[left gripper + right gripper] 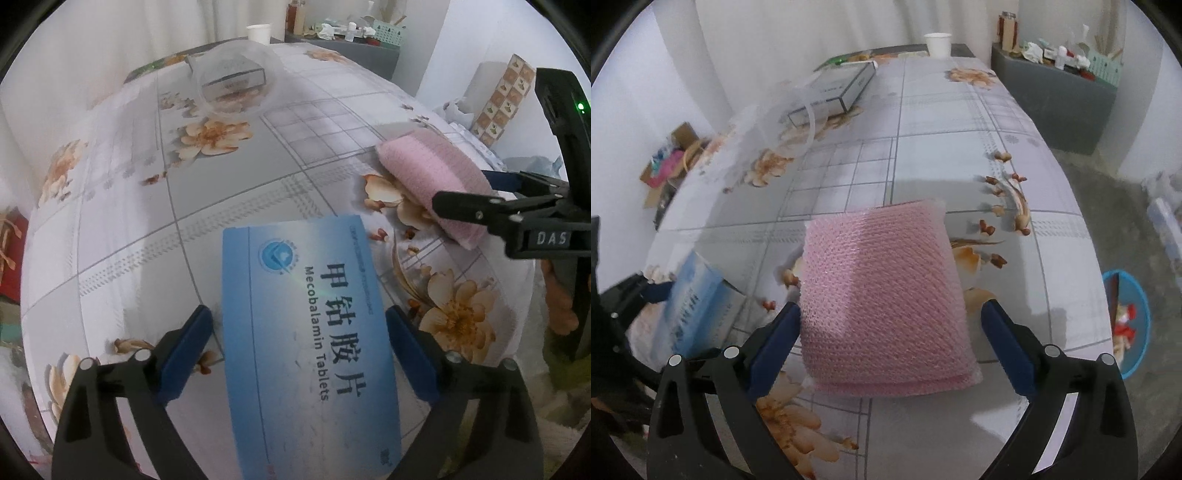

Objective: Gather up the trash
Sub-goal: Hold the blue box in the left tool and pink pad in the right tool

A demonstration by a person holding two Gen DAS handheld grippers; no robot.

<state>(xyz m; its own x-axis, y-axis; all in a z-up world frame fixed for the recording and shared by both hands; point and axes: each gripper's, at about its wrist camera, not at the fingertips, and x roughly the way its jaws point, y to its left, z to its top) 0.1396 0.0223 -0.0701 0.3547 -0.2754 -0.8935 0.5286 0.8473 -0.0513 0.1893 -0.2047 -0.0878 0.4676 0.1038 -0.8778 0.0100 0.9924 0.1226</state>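
Note:
A blue medicine box point(306, 332) printed "Mecobalamin Tablets" lies flat on the floral tablecloth point(122, 229). My left gripper point(299, 310) straddles it, open, with a small gap at the left pad point(188, 350). A pink foam mesh pad point(882, 295) lies between the fingers of my right gripper point(891, 304), which stands open; its right pad point(1004, 343) is clear of the foam. In the left wrist view the pink pad point(432, 166) sits at the right under the right gripper point(465, 188). The blue box point(698, 306) shows at the left of the right wrist view.
A clear plastic tub point(236, 77) with a grey box in it stands at the table's far side, a paper cup point(258, 33) behind it. On the floor to the right is a blue bin point(1130, 325) with scraps. A grey cabinet point(1056, 96) stands at the back right.

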